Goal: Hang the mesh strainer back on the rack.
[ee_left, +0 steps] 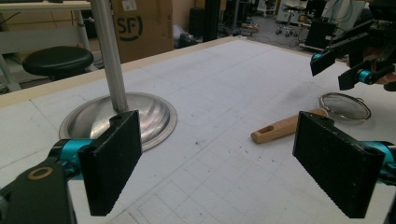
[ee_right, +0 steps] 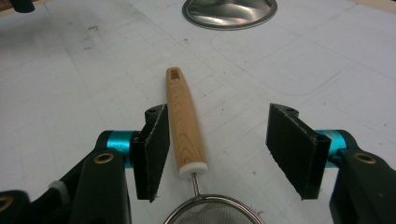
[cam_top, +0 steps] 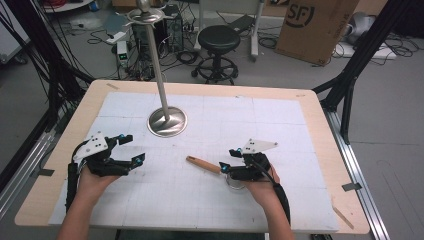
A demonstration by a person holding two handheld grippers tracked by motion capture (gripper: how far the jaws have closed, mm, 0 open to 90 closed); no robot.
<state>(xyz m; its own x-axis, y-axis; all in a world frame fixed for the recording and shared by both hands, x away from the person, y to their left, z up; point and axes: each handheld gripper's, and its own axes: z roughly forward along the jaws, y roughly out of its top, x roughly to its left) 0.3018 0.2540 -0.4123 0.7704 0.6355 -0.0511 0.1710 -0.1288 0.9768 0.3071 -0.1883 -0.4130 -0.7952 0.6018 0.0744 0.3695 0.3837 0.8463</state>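
Observation:
A small mesh strainer with a wooden handle point(cam_top: 202, 164) lies flat on the white mat. My right gripper point(cam_top: 228, 159) stands open, low over the table, with the handle point(ee_right: 186, 126) between its jaws. The handle lies close against the left pad point(ee_right: 154, 149), with a wide gap to the other pad. The strainer's mesh bowl point(ee_right: 210, 214) sits just under the gripper body. My left gripper point(cam_top: 132, 148) is open and empty at the table's left, pointing toward the strainer point(ee_left: 285, 128) and the right gripper point(ee_left: 341, 70).
A metal stand with a round domed base point(cam_top: 167, 121) and tall pole rises at the mat's back left, with a ring tray point(cam_top: 145, 15) on top. Beyond the table stand a black stool point(cam_top: 219, 37) and a cardboard box point(cam_top: 315, 25).

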